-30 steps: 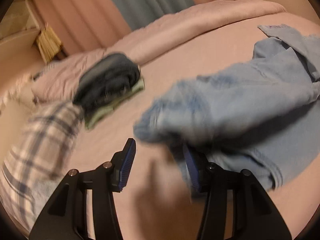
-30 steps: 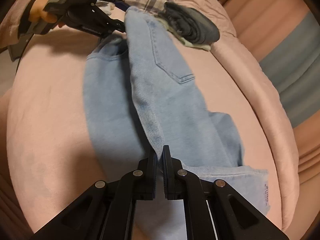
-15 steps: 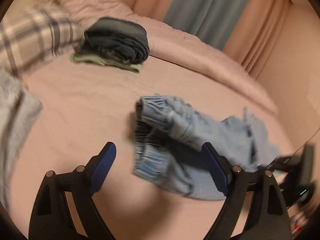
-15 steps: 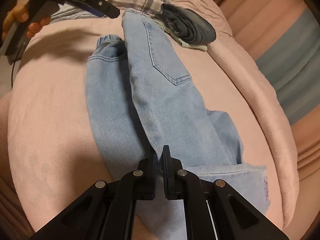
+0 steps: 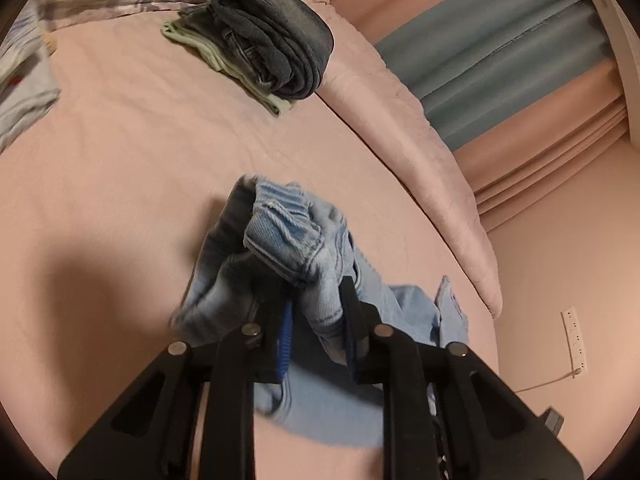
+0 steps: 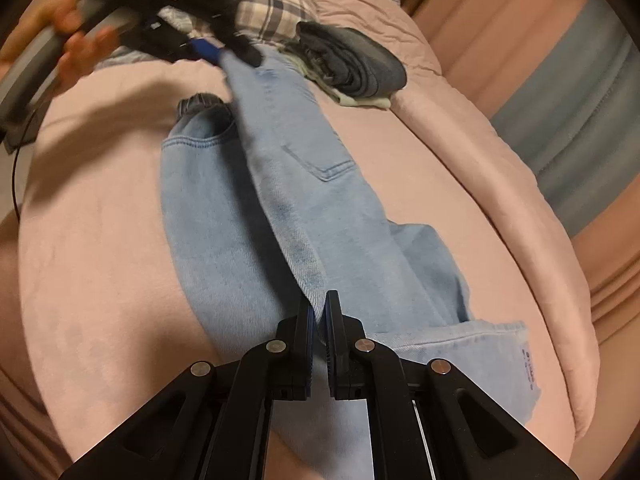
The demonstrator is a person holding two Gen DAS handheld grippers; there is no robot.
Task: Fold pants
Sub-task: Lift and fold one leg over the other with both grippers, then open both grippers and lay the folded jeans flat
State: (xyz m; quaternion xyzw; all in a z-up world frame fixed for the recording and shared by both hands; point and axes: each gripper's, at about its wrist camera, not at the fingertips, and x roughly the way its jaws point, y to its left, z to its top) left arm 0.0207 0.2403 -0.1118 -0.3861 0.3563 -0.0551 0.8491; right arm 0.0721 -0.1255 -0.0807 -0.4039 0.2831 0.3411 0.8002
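The left claw had just snapped closed on the bunched waistband end of the light blue jeans; half a second before, it hung spread wide over that same end with nothing between its pads. In the right wrist view it showed at the far left of the bed, a hand on its handle, denim trailing from its tip. The right claw was unchanged, pressed together on a fold of denim at the near end of the jeans. So both ends were now gripped, and the jeans stretched lengthwise between the claws, one leg lying on the pink bed to the left and the ridge raised. That probably readied the lengthwise fold, leg over leg. A stack of dark folded clothes sat far off, near the plaid pillow.
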